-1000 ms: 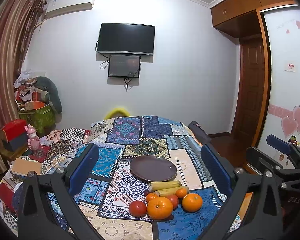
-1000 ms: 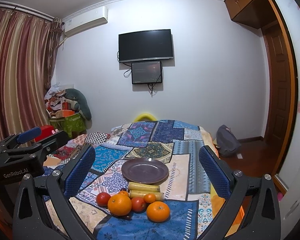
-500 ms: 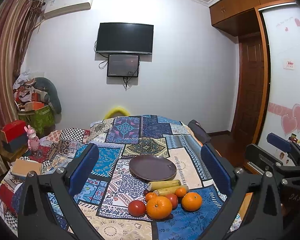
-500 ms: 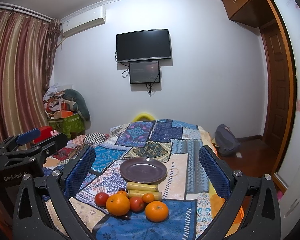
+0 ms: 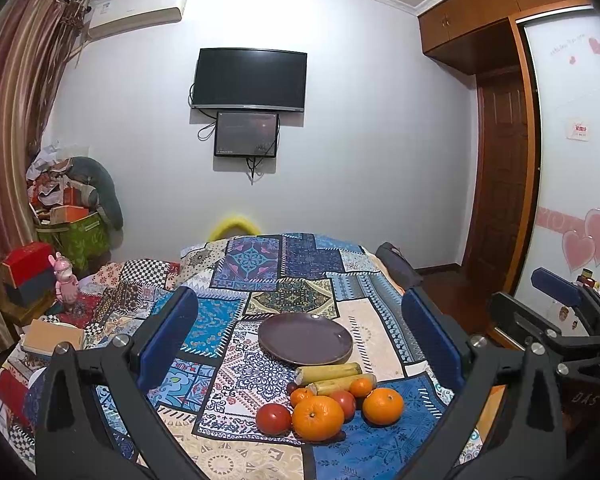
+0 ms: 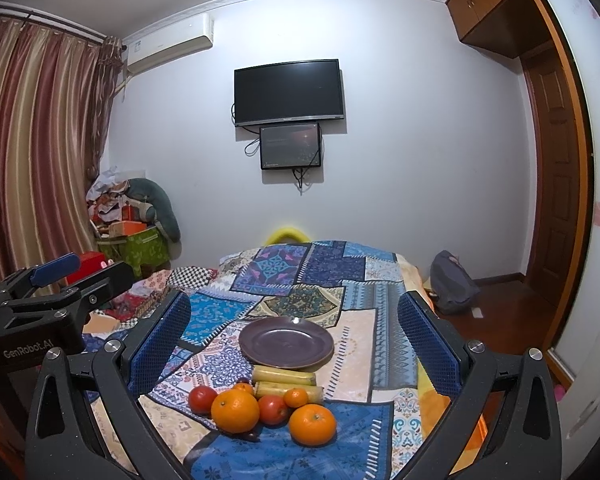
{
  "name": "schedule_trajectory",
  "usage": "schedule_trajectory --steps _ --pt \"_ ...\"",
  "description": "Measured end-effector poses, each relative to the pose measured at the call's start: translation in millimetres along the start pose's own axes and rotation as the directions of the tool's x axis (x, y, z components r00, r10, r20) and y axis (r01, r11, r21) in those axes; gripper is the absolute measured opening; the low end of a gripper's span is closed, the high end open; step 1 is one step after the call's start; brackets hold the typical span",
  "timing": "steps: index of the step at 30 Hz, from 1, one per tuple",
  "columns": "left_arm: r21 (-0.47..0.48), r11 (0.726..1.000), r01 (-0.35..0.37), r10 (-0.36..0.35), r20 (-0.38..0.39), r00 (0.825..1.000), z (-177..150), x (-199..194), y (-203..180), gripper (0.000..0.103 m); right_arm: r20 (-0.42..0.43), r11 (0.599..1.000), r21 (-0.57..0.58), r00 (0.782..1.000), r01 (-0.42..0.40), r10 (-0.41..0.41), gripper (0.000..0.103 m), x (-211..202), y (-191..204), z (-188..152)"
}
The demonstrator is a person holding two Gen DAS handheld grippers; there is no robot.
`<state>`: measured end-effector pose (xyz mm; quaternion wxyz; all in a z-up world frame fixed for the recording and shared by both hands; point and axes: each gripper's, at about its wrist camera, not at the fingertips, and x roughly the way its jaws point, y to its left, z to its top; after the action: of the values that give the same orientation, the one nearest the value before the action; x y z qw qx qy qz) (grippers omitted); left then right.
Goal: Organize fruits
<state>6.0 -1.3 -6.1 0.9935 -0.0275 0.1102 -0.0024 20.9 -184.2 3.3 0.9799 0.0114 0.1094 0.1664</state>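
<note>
A pile of fruit lies on the patchwork cloth: two large oranges (image 5: 318,417) (image 5: 383,406), small mandarins, red tomatoes (image 5: 273,419) and two yellow-green sugarcane pieces (image 5: 327,373). An empty dark purple plate (image 5: 305,338) sits just behind them. In the right wrist view the oranges (image 6: 235,410) (image 6: 312,424), tomatoes (image 6: 202,399), cane pieces (image 6: 284,377) and plate (image 6: 286,343) show the same layout. My left gripper (image 5: 298,340) is open and empty, held above and short of the fruit. My right gripper (image 6: 294,340) is open and empty too.
The patchwork cloth (image 5: 300,264) covers a bed-like surface. Boxes, a green bin (image 5: 74,236) and a pink toy (image 5: 64,280) crowd the left side. A grey bag (image 6: 454,284) lies on the wood floor to the right. A TV (image 5: 250,80) hangs on the far wall.
Both views have shifted only slightly; the fruit and plate have not moved, and both grippers stay open.
</note>
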Motion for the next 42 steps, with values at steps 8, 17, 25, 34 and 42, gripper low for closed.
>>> schedule_trajectory --steps 8,17,25,34,42 --pt "0.021 1.000 0.002 -0.002 0.008 1.000 -1.3 1.0 -2.5 0.103 -0.016 1.000 0.001 1.000 0.004 -0.004 0.103 5.2 -1.7 -1.5" --pt "0.015 1.000 0.009 -0.008 -0.086 0.996 -9.3 24.3 -2.4 0.082 -0.102 0.998 0.041 0.994 -0.038 0.042 0.090 22.5 -15.8 -13.4" --pt "0.001 1.000 0.026 -0.025 -0.226 0.974 -31.3 61.5 2.9 0.074 -0.220 0.996 0.082 0.974 -0.041 0.059 0.080 44.2 -32.2 -34.3" --pt "0.026 0.999 0.029 -0.015 -0.426 0.905 -76.3 112.0 5.8 0.069 -0.387 0.992 0.119 0.918 -0.040 0.083 0.077 79.5 -47.2 -68.2" --pt "0.055 0.995 0.079 -0.038 -0.527 0.849 -107.5 141.1 -7.1 0.069 -0.488 0.990 0.135 0.866 -0.051 0.111 0.077 104.8 -49.7 -94.5"
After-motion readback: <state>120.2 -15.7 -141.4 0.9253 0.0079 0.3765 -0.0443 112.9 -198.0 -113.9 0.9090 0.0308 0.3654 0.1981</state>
